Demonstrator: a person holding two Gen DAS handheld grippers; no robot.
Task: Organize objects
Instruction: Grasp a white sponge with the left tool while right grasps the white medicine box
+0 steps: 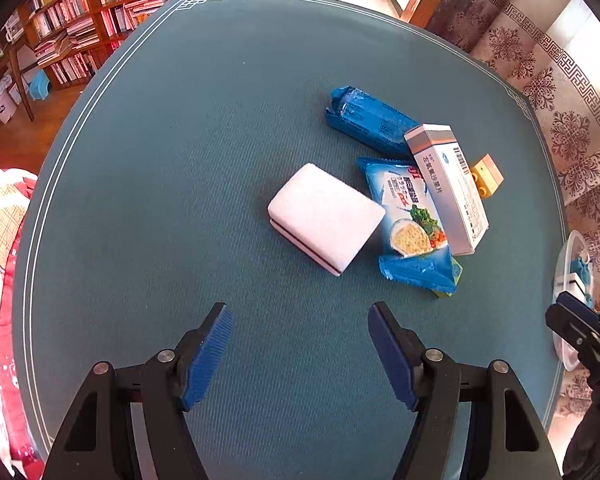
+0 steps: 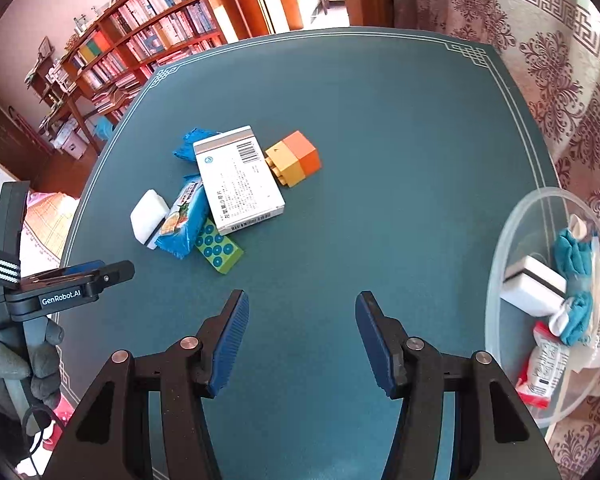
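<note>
My left gripper (image 1: 300, 354) has its blue ribbed pads spread wide, nothing between them, only bare teal mat (image 1: 180, 160) below. My right gripper (image 2: 302, 344) reads the same: pads apart, empty, pointing down at open mat.

Ahead of the left fingers lies a white sponge block (image 1: 326, 218) with a dark stripe through its side, flat on the mat. Just beside it, touching its right edge, a blue cracker packet (image 1: 412, 228). A white medicine box (image 1: 446, 184) leans across the top of that packet. Behind the box, a second blue wrapped pack (image 1: 366, 122) — long and lying at a slant. A yellow-and-orange toy block (image 2: 296, 158) sits against the box's far side, lying on its side. From the right wrist view I also see a green box with blue dots (image 2: 218, 252) poking out from under the cracker packet and the medicine box.

Well apart from the cluster, at the mat's right edge, stands a clear plastic tub (image 2: 500, 248). Inside it: another white sponge (image 2: 534, 286), a teal cloth (image 2: 572, 256), a red-and-white sachet (image 2: 544, 364).

A grey-gloved hand (image 2: 40, 360) grips the left tool's handle at the left edge of the right wrist view. Bookshelves (image 2: 140, 52) stand beyond the table; a patterned curtain (image 2: 540, 60) hangs on the right.
</note>
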